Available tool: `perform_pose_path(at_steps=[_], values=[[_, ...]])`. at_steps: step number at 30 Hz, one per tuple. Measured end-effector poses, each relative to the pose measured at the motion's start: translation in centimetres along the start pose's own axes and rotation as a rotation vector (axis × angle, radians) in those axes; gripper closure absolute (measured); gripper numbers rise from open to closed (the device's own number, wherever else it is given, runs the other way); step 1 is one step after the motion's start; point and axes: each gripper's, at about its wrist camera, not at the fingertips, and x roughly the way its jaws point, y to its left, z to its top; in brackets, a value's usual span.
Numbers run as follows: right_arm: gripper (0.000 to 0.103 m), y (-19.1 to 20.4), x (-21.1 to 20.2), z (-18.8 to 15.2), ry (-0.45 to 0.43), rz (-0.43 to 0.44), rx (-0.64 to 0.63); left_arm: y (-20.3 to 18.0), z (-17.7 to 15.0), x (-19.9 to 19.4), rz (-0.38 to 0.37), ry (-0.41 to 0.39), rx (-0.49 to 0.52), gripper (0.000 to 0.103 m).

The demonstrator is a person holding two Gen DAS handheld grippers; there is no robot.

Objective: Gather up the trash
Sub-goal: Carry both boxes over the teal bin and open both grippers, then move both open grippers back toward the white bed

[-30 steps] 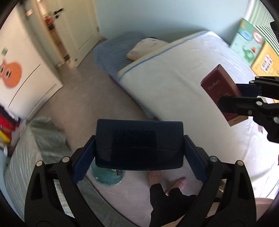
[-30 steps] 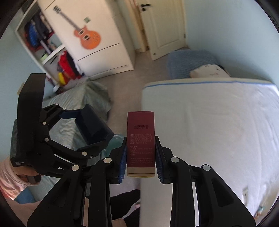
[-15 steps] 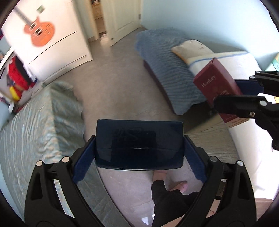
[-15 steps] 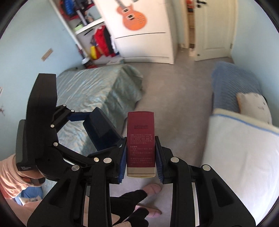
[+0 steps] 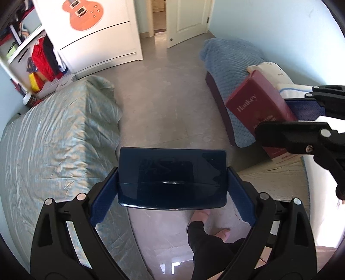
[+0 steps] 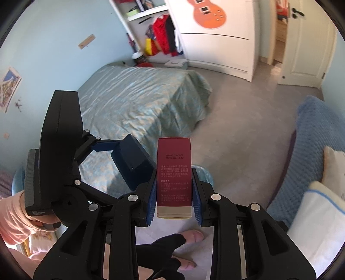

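Note:
A dark navy box (image 5: pixel 172 178) sits crosswise between the blue pads of my left gripper (image 5: pixel 172 183), which is shut on it. My right gripper (image 6: pixel 174 185) is shut on a tall dark red carton (image 6: pixel 174 172) with small printed text, held upright. In the left wrist view the red carton (image 5: pixel 258 107) shows at the right edge, clamped in the right gripper (image 5: pixel 301 114). In the right wrist view the left gripper (image 6: pixel 129 165) hangs close on the left with the navy box (image 6: pixel 133 165). A round teal container (image 6: pixel 203 173) peeks out behind the right finger, mostly hidden.
A bed with a green cover (image 5: pixel 54 137) lies on the left, a blue-blanketed bench (image 5: pixel 228 60) on the right. The grey floor (image 5: pixel 163 103) runs to a white wardrobe with an orange guitar (image 5: pixel 83 10) and a door (image 5: pixel 189 19). The person's bare feet (image 6: pixel 194 235) stand below.
Both views have swung away from the white mattress toward the green bed, wardrobe and door. Both grippers keep their boxes, and the red carton stays to the right of the navy one.

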Motion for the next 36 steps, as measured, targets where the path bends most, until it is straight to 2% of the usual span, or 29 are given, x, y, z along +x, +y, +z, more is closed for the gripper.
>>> perform_pose_path(at_steps=[2,3,4,5,6,8,12,28,31,36], values=[[0.071,0.5,0.6,1.0,0.004,0.017,-0.013,0.6,-0.1,0.0,0.009,0.000,-0.017,0.011],[0.063,0.6,0.8,1.3,0.003,0.034,-0.015,1.1,-0.1,0.1,0.014,0.000,-0.025,0.011],[0.037,0.7,0.9,1.6,-0.003,0.043,-0.016,1.5,-0.2,0.2,0.021,0.003,-0.033,0.010],[0.029,0.9,0.8,1.9,-0.016,0.038,-0.021,2.0,-0.4,0.5,0.035,0.017,-0.043,0.008],[0.027,0.9,0.9,2.2,-0.019,0.030,-0.027,2.3,-0.5,0.7,0.054,0.027,-0.052,0.007],[0.027,0.6,1.3,2.8,-0.014,0.047,-0.017,3.4,-1.0,1.6,0.083,0.068,-0.079,0.007],[0.027,0.5,1.4,3.0,-0.006,0.040,-0.016,4.7,-2.3,2.4,0.071,0.112,-0.134,0.007],[0.027,0.4,0.2,1.0,-0.009,-0.007,0.027,4.3,-2.6,1.6,0.053,0.089,-0.117,0.007],[0.022,0.0,-0.4,0.4,-0.025,-0.024,0.052,3.8,-2.5,1.4,0.050,0.080,-0.090,0.007],[0.020,-0.9,-1.8,-1.0,-0.047,-0.049,0.093,2.7,-2.3,1.2,0.039,0.079,-0.052,0.007]])
